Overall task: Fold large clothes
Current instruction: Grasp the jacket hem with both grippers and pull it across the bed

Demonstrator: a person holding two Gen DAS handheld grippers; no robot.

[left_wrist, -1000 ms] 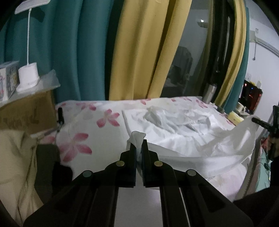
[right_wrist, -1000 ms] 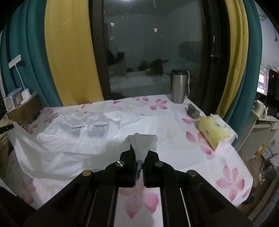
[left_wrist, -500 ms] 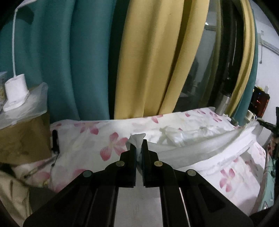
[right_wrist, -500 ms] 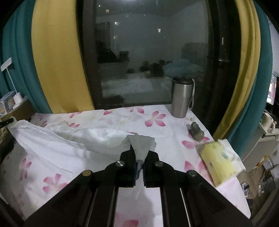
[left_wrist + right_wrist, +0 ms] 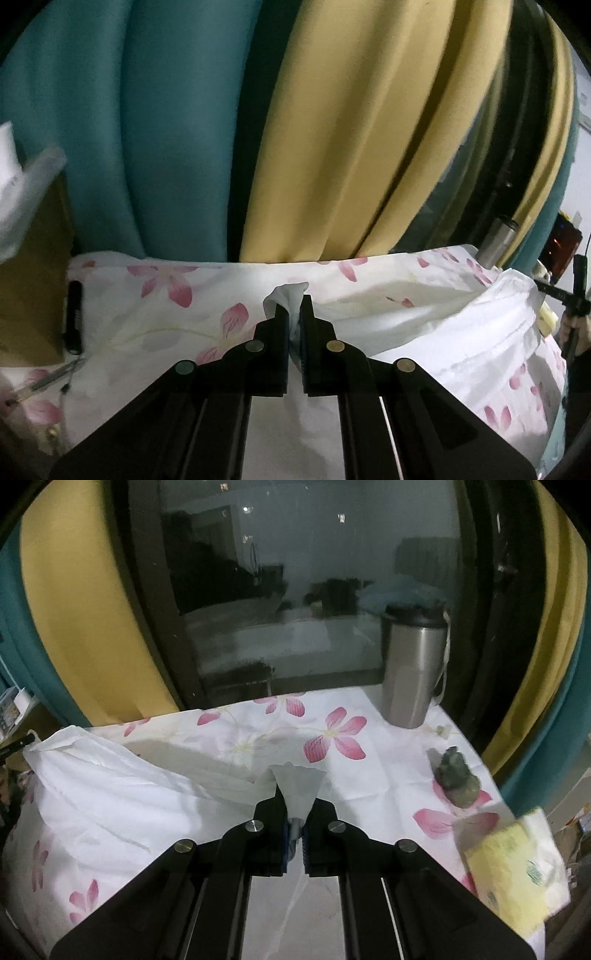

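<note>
In the left wrist view the left gripper (image 5: 293, 314) was clenched on a corner of the white garment (image 5: 424, 332), a tuft of cloth poking up between its jaws at the centre of the frame; the garment stretched from there to the right edge, lying over the flowered bedsheet (image 5: 166, 306) below the teal and yellow curtains. To do this step well, I judged that both corners should be carried level and together toward the far edge of the bed, the cloth kept taut between them so the fold line ran straight, then lowered before letting go. Compared with a second ago, the curtains filled far more of the frame, the bed had sunk to the lower half, and the lamp at upper left was nearly gone. In the right wrist view the right gripper (image 5: 295, 812) was likewise grasping a garment corner at centre frame, the cloth running off to the left edge, where the other gripper's tip showed. The steel tumbler (image 5: 412, 675) stood at upper right, the yellow tissue pack (image 5: 509, 871) at lower right. Against the earlier frame, the dark window and tumbler loomed closer, and the garment had bunched into a doubled band at the left
</note>
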